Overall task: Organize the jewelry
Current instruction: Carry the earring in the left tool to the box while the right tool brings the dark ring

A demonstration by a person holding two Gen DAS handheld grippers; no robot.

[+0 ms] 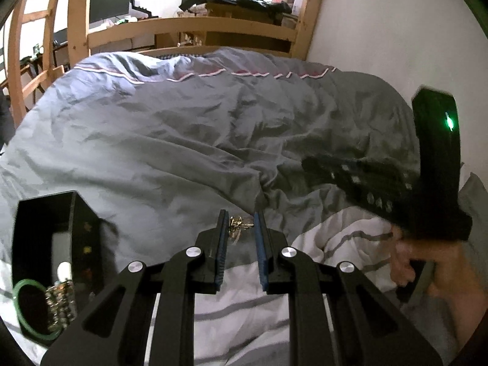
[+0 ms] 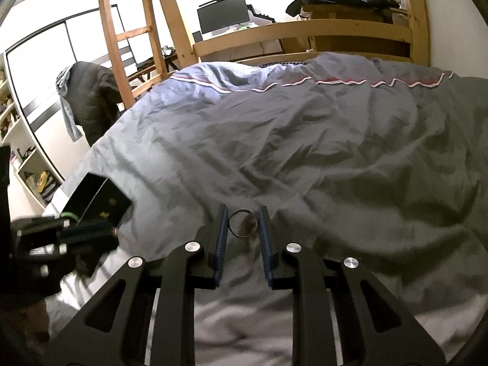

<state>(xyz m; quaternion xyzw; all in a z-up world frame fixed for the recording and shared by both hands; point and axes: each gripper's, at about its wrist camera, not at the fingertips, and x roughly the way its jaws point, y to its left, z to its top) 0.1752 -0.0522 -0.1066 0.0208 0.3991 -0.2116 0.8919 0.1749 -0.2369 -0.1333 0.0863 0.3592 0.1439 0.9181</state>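
Left claw point(image 1: 240, 228) pinching gold trinket point(image 1: 236, 225): light, dangly, snag-prone. Right claw point(image 2: 243, 224) pinching ring point(image 2: 243, 223) across rim: stiff, slippery. Box point(image 1: 45, 228) beside, on bed.

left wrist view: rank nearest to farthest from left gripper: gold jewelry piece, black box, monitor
1. gold jewelry piece: between the left gripper fingertips, against the left pad.
2. black box: lower left on the bed, open, with a green bangle at its mouth.
3. monitor: far back, beyond the wooden bed frame.
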